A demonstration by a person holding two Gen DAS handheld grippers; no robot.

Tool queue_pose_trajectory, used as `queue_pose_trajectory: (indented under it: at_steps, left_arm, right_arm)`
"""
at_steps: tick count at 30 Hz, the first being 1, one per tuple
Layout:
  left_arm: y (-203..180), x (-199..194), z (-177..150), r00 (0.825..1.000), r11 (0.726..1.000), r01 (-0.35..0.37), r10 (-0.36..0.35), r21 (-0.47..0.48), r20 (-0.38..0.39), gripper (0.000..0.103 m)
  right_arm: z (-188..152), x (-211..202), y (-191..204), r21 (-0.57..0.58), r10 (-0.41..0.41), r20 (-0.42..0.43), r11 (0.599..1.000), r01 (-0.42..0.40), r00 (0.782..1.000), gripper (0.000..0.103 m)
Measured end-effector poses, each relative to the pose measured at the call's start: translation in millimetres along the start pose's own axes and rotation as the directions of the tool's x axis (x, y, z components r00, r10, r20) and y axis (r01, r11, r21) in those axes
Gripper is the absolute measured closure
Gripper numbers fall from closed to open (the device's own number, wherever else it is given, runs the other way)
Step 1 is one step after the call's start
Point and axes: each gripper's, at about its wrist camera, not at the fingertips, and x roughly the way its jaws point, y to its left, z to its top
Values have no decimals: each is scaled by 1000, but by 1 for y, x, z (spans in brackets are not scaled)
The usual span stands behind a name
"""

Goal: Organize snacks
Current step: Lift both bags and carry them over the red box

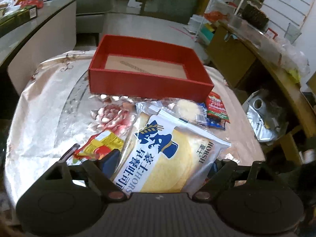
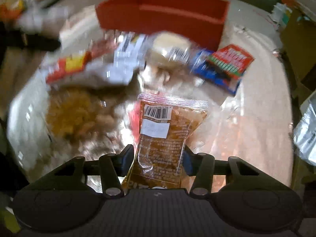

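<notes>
An open red box (image 1: 150, 83) stands at the far side of a round table; it also shows in the right wrist view (image 2: 162, 13). My left gripper (image 1: 164, 164) is shut on a white and blue HORSH toast bag (image 1: 167, 154), held just above the table. My right gripper (image 2: 158, 158) is shut on a brown snack packet with a barcode (image 2: 164, 138). On the table lie a yellow and red packet (image 1: 100, 144), a clear-wrapped round bun (image 1: 187, 108) and a red and green packet (image 1: 217, 107), which also shows in the right wrist view (image 2: 229, 61).
The table has a shiny flowered cover (image 1: 45, 108). A sofa and side table (image 1: 39, 29) stand at the left. A wooden shelf (image 1: 266, 59) and a silver bag (image 1: 262, 122) are at the right. The right wrist view is blurred.
</notes>
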Motion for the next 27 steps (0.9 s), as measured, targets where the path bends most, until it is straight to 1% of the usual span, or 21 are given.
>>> queue_pose_trajectory:
  at_steps: [2,3,4,5,7,8,9,11,12,13,17,20,21,24,27]
  left_arm:
    - [-3,-7,2,1000,1000,-17,17,-20,-4,23]
    - [-6,-13,6,1000,999,-13,13,-31,0,23]
    - [-10,-19,10,1000,1000,2,-2,-30,20,23]
    - [-15,-27,15,998,1000,7,-6,-21,55,23]
    - [-22,-33,23,992,1000,-5,5,1,124,23]
    - [-23,-32,29,988,1000,-11,11,-1,154,23]
    - [-22,-29,36,986,1000,-8,11,-16,164,23]
    - [-17,-17,50,987,997,24,-12,-72,162,23]
    - [-15,-11,57,986,995,38,-22,-92,167,23]
    - [-14,-6,63,983,994,37,-18,-103,180,23]
    - [-12,10,85,973,994,-10,35,-107,226,23]
    - [-5,20,99,969,991,-3,36,-137,243,23]
    - [-3,22,101,967,990,-14,49,-139,252,23]
    - [-3,31,115,954,989,-78,111,-124,280,23]
    - [-3,41,126,947,988,-99,131,-121,292,23]
  right_arm:
    - [5,-20,-3,28,18,66,999,-20,998,45]
    - [10,-30,-5,43,31,100,998,-35,994,45]
    - [13,-39,-6,54,43,130,997,-50,991,45]
    - [18,-47,-7,62,53,161,996,-63,986,45]
    - [28,-60,-9,77,67,218,993,-86,974,45]
    - [33,-64,-11,84,73,240,992,-96,968,45]
    - [39,-67,-12,89,77,255,991,-102,964,45]
    - [53,-70,-12,95,79,284,989,-111,955,45]
    - [60,-69,-13,97,80,296,989,-113,952,45]
    - [67,-68,-13,95,76,308,989,-110,948,45]
    - [94,-61,-17,88,68,335,991,-103,940,45]
    - [113,-56,-22,90,64,350,991,-101,935,45]
    - [119,-54,-24,93,61,356,991,-100,933,45]
    - [134,-49,-31,108,54,370,989,-100,927,45]
    - [148,-42,-39,121,46,381,988,-100,923,45]
